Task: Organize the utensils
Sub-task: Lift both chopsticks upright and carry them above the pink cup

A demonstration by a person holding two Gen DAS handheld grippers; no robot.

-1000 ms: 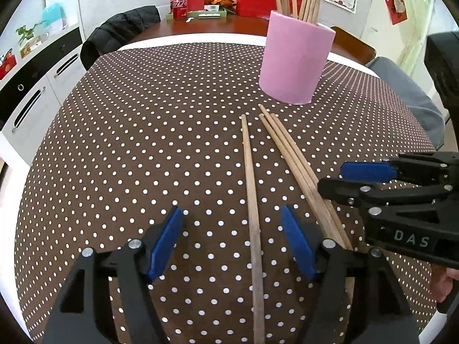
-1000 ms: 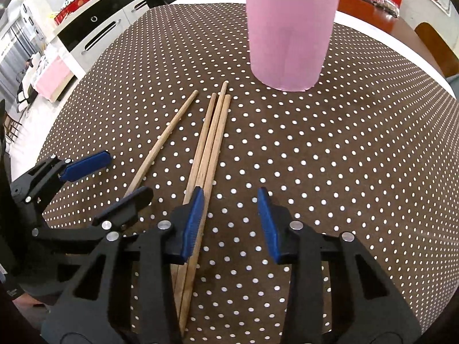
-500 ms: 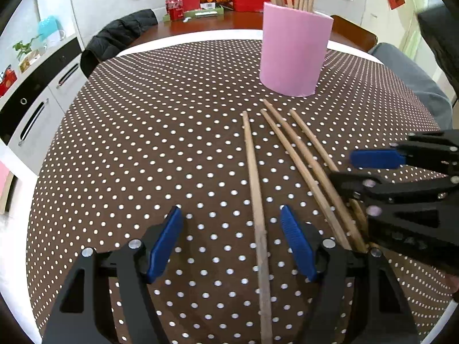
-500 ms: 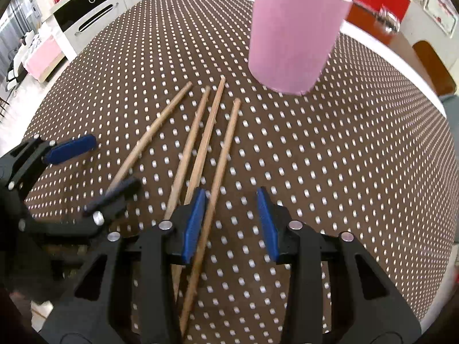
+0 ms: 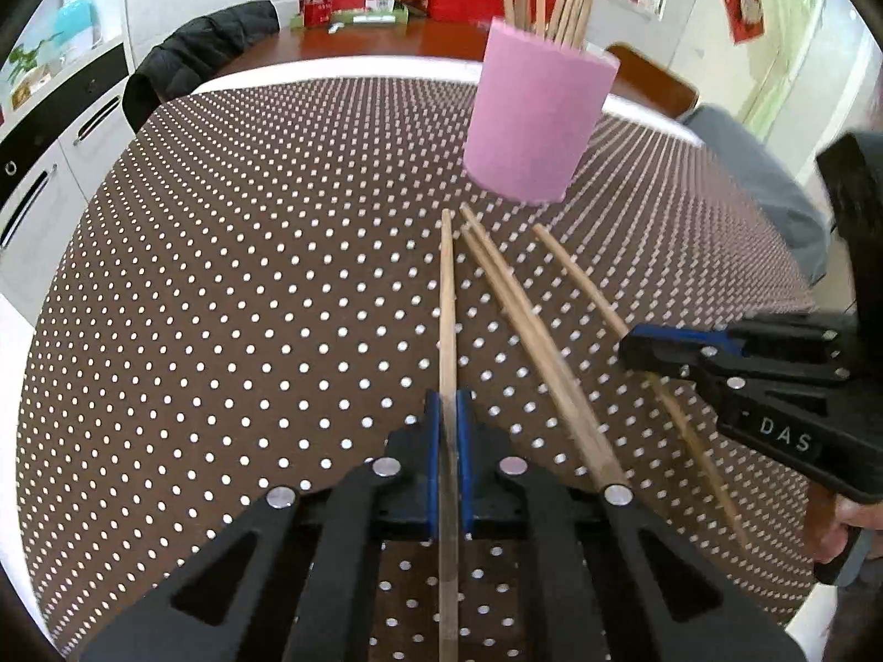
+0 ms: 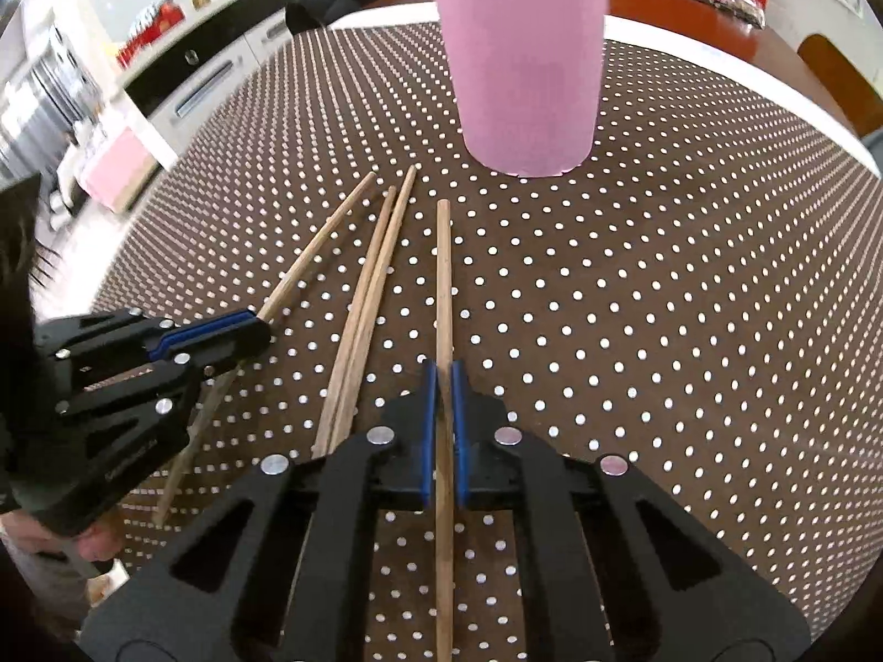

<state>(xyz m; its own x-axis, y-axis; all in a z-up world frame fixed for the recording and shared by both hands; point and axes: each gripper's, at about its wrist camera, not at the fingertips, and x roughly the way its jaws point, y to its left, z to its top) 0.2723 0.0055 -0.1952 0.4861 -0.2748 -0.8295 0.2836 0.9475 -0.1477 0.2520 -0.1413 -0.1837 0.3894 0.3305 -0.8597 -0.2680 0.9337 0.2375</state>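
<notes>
**On the dotted cloth: both grippers pinch a chopstick**

On the brown polka-dot tablecloth [image 5: 221,276], four wooden chopsticks lie w/ tips toward the pink holder [image 5: 532,127]. Left gripper [image 5: 448,402] is clamped on the leftmost chopstick [image 5: 447,287]; right gripper [image 6: 443,380] is clamped on the rightmost chopstick [image 6: 443,276]. Middle pair [image 6: 370,287] lies loose btwn them, side by side. More chopsticks stand in the holder.
</notes>
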